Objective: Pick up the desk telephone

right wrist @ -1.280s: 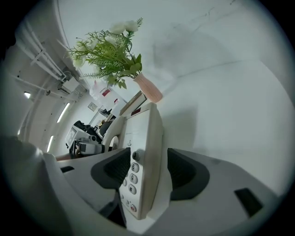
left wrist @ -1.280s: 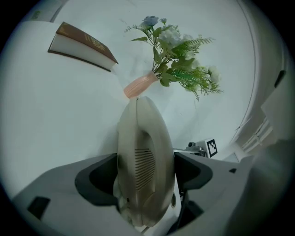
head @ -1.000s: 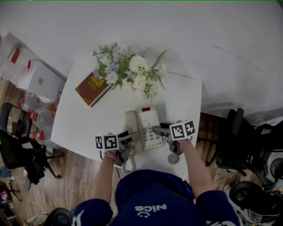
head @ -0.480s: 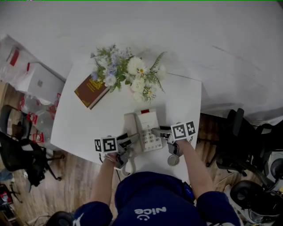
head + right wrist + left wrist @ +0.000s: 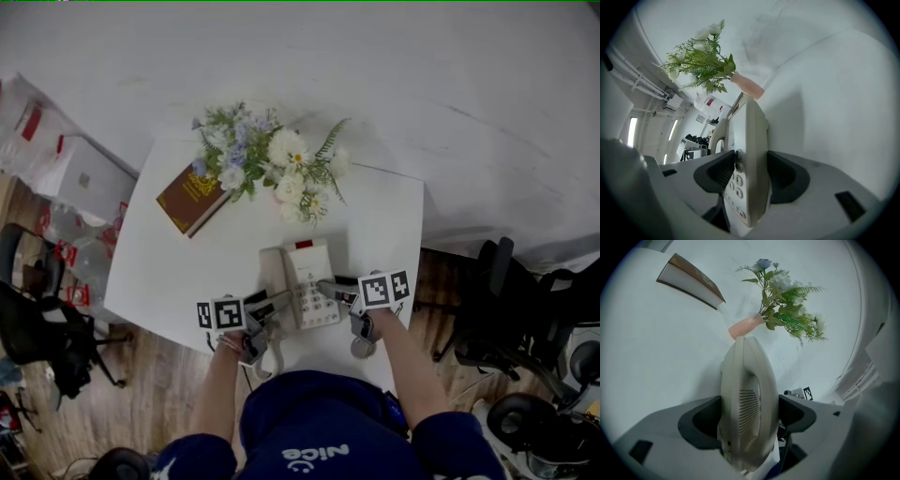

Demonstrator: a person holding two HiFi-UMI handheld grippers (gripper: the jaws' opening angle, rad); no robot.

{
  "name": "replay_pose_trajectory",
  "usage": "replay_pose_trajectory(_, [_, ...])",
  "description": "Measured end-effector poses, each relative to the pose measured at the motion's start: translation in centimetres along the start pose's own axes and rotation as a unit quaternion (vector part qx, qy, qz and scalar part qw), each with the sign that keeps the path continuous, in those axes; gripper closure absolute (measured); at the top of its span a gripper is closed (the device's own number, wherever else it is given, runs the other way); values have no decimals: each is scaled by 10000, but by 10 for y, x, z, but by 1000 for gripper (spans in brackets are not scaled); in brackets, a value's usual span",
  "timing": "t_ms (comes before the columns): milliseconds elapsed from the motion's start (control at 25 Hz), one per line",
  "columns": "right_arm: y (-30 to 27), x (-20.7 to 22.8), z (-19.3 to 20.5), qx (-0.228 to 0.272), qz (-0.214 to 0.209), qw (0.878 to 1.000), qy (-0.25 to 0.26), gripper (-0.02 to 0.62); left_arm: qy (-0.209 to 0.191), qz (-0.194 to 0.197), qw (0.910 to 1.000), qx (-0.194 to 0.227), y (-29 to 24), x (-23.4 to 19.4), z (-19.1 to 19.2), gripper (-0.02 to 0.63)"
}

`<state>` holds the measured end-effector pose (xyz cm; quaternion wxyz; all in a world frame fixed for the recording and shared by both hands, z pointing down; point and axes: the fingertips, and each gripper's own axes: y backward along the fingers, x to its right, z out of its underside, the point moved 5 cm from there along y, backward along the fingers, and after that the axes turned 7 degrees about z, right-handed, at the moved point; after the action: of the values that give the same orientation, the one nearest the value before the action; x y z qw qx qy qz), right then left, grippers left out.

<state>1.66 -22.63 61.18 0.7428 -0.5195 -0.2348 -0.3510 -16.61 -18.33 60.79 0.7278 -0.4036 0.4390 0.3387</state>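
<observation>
The beige desk telephone (image 5: 310, 273) sits near the front edge of the white table (image 5: 178, 267), its handset (image 5: 273, 270) along its left side. My left gripper (image 5: 272, 306) is shut on the handset (image 5: 747, 399), which fills the space between the dark pads (image 5: 701, 420) in the left gripper view. My right gripper (image 5: 329, 284) holds the base's right edge; its jaws have just been closing, and the keypad body (image 5: 749, 140) is clamped between its pads (image 5: 717, 173). Whether the phone is off the table I cannot tell.
A pink vase of flowers (image 5: 274, 167) lies beyond the phone, with a brown book (image 5: 192, 198) to its left. The phone's coiled cord (image 5: 273, 356) hangs over the table's front edge. Office chairs (image 5: 42, 323) stand on the wooden floor on both sides.
The right gripper has rolled a little on the phone's edge. Both hands stay at the phone. The whole view has shifted slightly upward.
</observation>
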Motion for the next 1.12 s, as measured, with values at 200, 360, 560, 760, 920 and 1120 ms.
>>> replay_pose_trajectory(200, [5,-8,5,96,20,9999,-21,360,68,72,9999,49,6,4,4,222])
replay_pose_trajectory(360, [11,-13,7,173,18,9998,-33,362,29,67,10000,13,9,11,4,223])
replay_pose_trajectory(560, [24,-26,11,310,24,9995,8,362,-97,142,9998,-51,16,26,7,222])
replay_pose_trajectory(760, [33,-43,18,500,3,9987,48,362,-79,151,9999,18,30,40,12,222])
replay_pose_trajectory(920, [41,-52,25,578,-19,9983,0,362,-194,117,9997,23,36,51,16,222])
replay_pose_trajectory(1120, [52,-70,33,772,-15,9970,86,362,-284,189,9994,80,49,65,21,222])
